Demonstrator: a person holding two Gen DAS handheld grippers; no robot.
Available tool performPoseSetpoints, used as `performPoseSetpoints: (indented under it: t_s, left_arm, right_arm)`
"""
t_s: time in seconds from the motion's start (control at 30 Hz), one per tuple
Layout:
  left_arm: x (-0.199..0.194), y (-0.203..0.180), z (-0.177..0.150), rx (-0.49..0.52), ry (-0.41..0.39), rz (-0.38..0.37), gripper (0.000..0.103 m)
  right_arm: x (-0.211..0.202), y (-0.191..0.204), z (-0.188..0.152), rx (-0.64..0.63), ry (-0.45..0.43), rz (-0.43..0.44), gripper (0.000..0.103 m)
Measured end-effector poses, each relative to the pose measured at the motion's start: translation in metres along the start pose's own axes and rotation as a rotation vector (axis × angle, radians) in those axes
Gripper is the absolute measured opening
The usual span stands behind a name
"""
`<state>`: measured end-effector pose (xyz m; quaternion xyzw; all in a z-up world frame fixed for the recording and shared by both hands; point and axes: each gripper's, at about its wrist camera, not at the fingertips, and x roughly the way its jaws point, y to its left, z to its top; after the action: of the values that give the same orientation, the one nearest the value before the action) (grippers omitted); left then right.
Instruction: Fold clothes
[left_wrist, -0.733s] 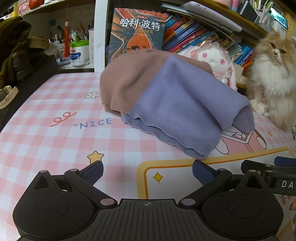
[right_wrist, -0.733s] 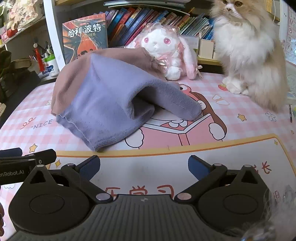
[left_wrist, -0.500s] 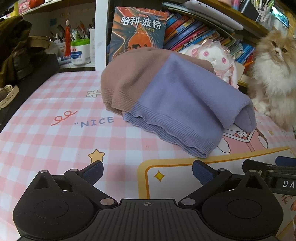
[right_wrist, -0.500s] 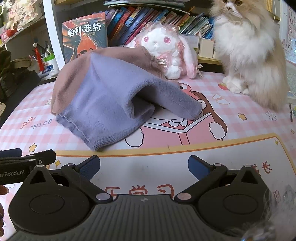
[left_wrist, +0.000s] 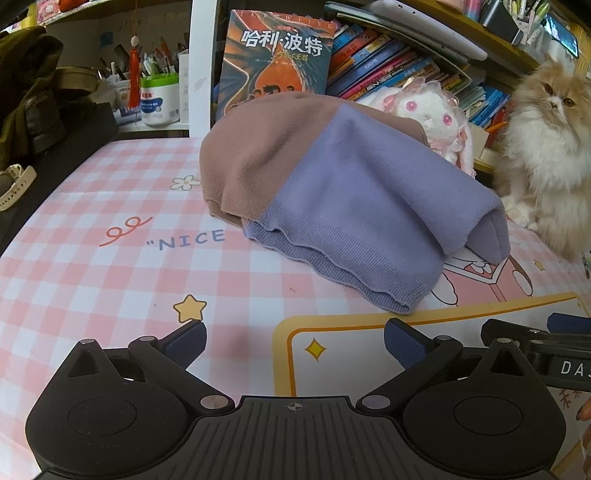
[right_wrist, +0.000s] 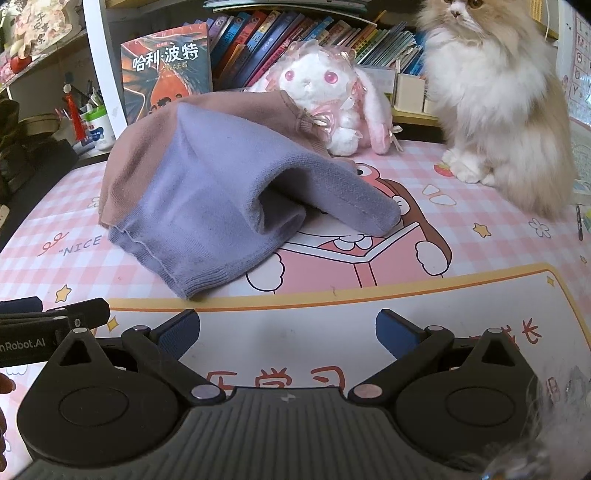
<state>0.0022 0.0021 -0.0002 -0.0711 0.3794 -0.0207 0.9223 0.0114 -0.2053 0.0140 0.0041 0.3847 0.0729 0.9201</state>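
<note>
While both grippers' fingers (left_wrist: 186, 341) gape empty, sweater (left_wrist: 343, 206) lies bunched, brown above, lavender below.

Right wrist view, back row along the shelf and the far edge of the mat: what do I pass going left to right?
White jar → orange-covered book → plush bunny → cat.

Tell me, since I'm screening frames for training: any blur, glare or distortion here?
Left wrist view: sharp, evenly lit, sweater crisp, fisheye bends the table mat edges. Right wrist view: equally sharp, no glare, blurred fur smudge at the lower right corner.
</note>
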Motion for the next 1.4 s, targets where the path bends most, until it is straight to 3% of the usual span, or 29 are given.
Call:
performPoseSetpoints:
  t_s: [1.4]
  left_arm:
    - [0.0043, -0.0032, 0.0026, -0.007, 0.033, 0.022, 0.103]
  right_arm:
    - [0.004, 0.0021, 0.0028, -0.007, 0.02, -0.007, 0.103]
